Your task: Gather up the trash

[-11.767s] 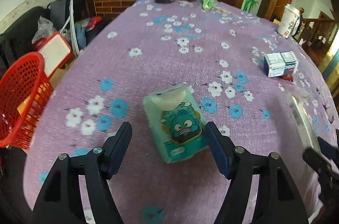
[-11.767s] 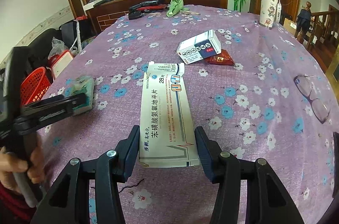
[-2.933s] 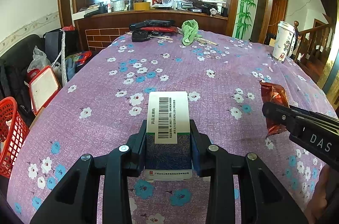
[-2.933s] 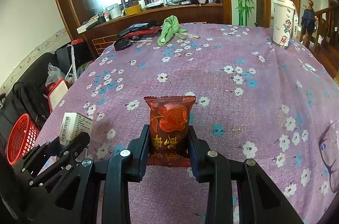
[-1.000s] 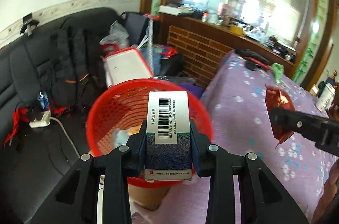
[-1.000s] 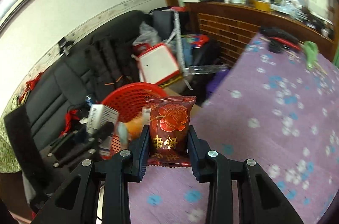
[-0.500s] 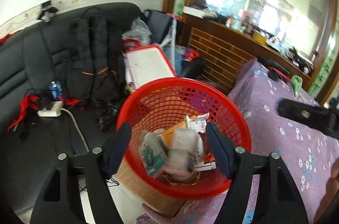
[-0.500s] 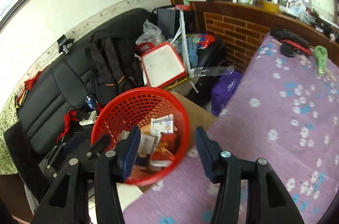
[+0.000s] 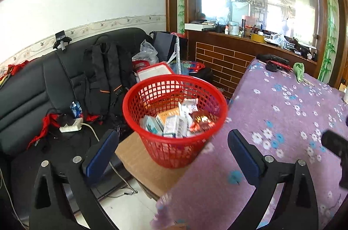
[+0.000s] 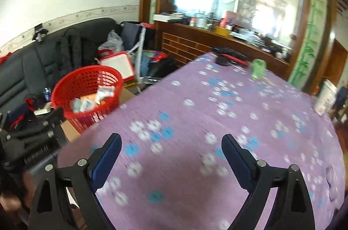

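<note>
Both claws have just been spreading wide and hold nothing: the left gripper (image 9: pixel 173 143) gapes just short of the red basket (image 9: pixel 139 97), where the boxes and red snack packet (image 9: pixel 201 120) lie. The right gripper (image 10: pixel 170 148) hangs open over the purple flowered tablecloth (image 10: pixel 250 121), the basket off to its left.

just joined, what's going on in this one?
A person with a handheld tool in each hand is clearing trash off a table into a red basket beside it. Both tools are empty, their jaws just opened: the left tool points at the basket, the right tool is over the tablecloth. A barcoded box and a red snack packet lie on top of the pile in the basket. A cup and a green cloth remain on the table.
</note>
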Action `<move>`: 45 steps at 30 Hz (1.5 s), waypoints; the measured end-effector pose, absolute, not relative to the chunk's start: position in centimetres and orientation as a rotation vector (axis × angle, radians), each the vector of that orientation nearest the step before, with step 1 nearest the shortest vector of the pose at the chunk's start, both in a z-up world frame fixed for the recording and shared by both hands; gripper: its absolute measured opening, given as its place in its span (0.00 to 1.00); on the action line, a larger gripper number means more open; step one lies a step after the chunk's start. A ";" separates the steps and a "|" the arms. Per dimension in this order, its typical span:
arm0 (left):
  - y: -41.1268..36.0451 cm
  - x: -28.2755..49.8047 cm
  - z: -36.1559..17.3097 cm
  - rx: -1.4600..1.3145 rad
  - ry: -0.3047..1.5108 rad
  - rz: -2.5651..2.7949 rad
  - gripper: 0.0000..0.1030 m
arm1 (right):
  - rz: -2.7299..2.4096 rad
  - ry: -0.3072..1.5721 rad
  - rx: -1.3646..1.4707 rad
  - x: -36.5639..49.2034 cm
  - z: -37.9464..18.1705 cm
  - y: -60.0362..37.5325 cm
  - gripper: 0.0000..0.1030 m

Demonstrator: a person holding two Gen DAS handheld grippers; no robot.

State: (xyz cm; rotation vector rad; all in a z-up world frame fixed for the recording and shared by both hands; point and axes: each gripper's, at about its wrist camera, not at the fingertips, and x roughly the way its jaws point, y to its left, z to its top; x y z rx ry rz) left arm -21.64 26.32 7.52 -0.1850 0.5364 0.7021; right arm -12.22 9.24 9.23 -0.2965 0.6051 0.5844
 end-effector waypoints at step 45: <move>18.9 -22.3 5.7 0.020 0.617 0.747 0.99 | 0.450 0.575 -0.339 -16.7 7.6 2.2 0.96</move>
